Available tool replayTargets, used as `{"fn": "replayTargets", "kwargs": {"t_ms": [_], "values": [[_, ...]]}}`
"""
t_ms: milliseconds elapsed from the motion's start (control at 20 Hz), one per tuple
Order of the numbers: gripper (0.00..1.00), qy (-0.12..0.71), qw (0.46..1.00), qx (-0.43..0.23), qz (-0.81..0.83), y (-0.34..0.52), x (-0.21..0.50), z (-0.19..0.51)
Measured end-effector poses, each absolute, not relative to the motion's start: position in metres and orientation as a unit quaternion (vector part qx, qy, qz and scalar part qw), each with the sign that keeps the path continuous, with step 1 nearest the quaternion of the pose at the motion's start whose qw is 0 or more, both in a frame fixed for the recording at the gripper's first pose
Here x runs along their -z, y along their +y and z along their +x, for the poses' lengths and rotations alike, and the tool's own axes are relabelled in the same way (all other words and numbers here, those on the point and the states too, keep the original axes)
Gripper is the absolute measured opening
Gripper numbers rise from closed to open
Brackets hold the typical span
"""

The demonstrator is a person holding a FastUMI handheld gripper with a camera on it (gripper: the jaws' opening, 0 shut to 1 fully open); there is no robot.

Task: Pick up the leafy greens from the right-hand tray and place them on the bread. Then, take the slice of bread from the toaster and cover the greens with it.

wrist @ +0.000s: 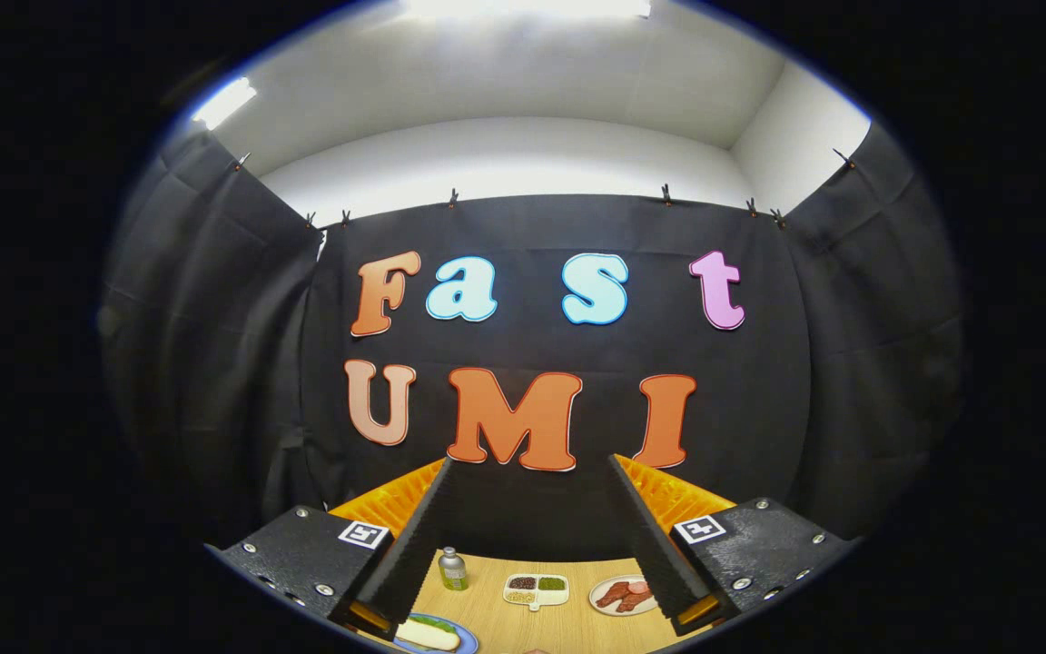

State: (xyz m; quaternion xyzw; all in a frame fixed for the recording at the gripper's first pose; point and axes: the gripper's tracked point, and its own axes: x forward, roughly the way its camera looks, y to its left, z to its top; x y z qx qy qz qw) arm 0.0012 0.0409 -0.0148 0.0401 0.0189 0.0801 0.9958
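Note:
My gripper point(530, 461) is held high and level, facing the booth's black wall, open with a wide gap and nothing between the fingers. Far below, between the fingers, lies a wooden table point(568, 627). A blue plate point(469, 639) sits beside the left finger and carries a pale piece of bread point(428, 636) with a bit of green point(439, 624) at its far side. A small white divided tray point(537, 590) holds dark bits in one compartment and green bits in the other. All of these are well below the fingers and small in view.
A small grey-green bottle point(453, 569) stands at the table's far edge near the left finger. A white plate point(605, 601) with reddish-brown meat pieces lies close to the right finger. Black cloth walls close in the far side and both sides.

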Motion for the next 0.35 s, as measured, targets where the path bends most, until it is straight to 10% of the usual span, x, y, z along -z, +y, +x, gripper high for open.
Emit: {"fn": "replayTargets", "kwargs": {"t_ms": [350], "values": [[0.98,0.015,0.995,-0.082,0.050,0.0440,0.0110,0.0061]]}}
